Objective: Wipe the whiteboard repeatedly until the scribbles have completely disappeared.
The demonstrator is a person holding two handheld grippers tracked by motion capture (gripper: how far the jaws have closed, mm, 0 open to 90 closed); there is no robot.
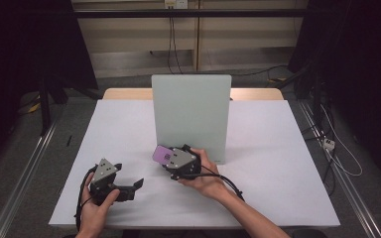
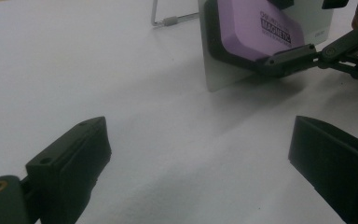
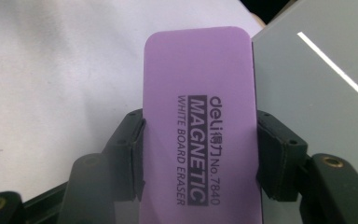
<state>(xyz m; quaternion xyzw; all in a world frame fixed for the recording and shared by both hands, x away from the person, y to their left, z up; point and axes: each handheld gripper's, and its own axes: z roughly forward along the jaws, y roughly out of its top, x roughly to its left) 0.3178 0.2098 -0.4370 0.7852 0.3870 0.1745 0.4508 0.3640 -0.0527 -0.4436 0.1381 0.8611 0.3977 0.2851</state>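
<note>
A purple whiteboard eraser [image 1: 161, 154] marked "MAGNETIC" is clamped by its long sides in my right gripper [image 1: 165, 157], which is shut on it. It hangs just above the table, by the lower left corner of the upright pale whiteboard [image 1: 191, 116]. In the right gripper view the eraser [image 3: 200, 116] sits between both pads, with the board [image 3: 317, 121] close on the right. My left gripper [image 1: 135, 186] rests low at the table's front left, jaws open and empty. The left gripper view looks between its open jaws [image 2: 200, 149] at the eraser [image 2: 254, 28] and the board's edge [image 2: 216, 77].
The white table [image 1: 278, 163] has bare room on both sides of the board. A wire stand foot [image 2: 168, 21] reaches out from the board's base. Cables and a power strip [image 1: 329, 145] lie on the floor to the right.
</note>
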